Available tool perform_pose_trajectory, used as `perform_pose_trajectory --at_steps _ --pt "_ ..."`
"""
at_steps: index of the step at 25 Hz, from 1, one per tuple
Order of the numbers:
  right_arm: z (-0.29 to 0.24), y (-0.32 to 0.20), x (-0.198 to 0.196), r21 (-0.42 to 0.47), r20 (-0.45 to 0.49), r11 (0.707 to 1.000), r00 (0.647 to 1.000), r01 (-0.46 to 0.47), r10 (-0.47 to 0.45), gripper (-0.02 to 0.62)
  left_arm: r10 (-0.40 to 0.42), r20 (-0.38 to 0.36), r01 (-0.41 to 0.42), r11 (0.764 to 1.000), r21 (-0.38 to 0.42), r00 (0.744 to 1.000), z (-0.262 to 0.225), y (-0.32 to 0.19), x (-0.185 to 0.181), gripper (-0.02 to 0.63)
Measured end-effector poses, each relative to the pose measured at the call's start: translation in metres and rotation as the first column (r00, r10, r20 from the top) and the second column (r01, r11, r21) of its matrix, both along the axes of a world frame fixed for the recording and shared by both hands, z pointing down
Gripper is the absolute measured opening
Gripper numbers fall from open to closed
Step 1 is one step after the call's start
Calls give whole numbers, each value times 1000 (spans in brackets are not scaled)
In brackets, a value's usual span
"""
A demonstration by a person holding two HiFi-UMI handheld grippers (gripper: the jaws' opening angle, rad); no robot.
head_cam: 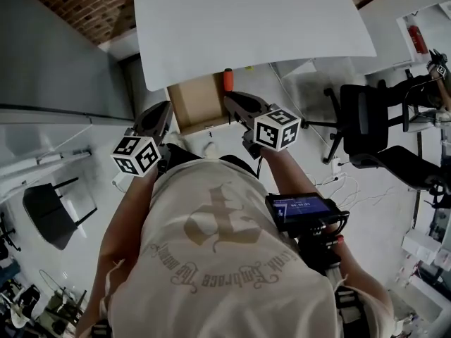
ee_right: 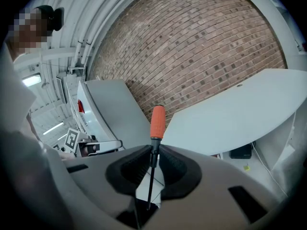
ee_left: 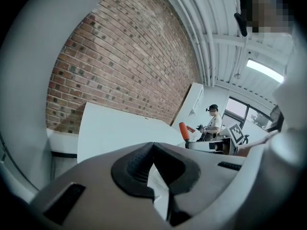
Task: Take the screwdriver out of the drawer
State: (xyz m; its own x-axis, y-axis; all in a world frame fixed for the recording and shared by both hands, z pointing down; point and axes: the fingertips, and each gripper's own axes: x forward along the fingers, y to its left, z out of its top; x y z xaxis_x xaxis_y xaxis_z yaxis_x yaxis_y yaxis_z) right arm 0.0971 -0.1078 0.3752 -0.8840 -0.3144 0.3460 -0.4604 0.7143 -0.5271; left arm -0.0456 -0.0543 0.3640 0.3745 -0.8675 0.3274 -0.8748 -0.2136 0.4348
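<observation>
A screwdriver (head_cam: 227, 79) with an orange handle (ee_right: 157, 122) and a thin dark shaft stands upright between the pads of my right gripper (ee_right: 153, 150), which is shut on the shaft just below the handle. In the head view the right gripper (head_cam: 234, 98) is over the right edge of the open wooden drawer (head_cam: 192, 104) under the white table (head_cam: 246, 20). My left gripper (head_cam: 164, 110) is at the drawer's left edge. Its pads (ee_left: 139, 164) meet at the tips with nothing held. The orange handle (ee_left: 183, 131) also shows in the left gripper view, at right.
A black office chair (head_cam: 366, 122) stands right of the table and a dark chair (head_cam: 49, 213) at lower left. A brick wall (ee_right: 201, 47) rises behind the table. Another person (ee_left: 213, 123) stands far off. A red extinguisher (head_cam: 417, 39) hangs at upper right.
</observation>
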Motion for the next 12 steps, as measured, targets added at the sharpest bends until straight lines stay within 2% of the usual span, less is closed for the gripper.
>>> perform_pose_trajectory --at_steps 12 --pt "-6 11 8 43 23 999 1000 -16 15 69 52 27 -52 999 -12 998 2 9 20 20"
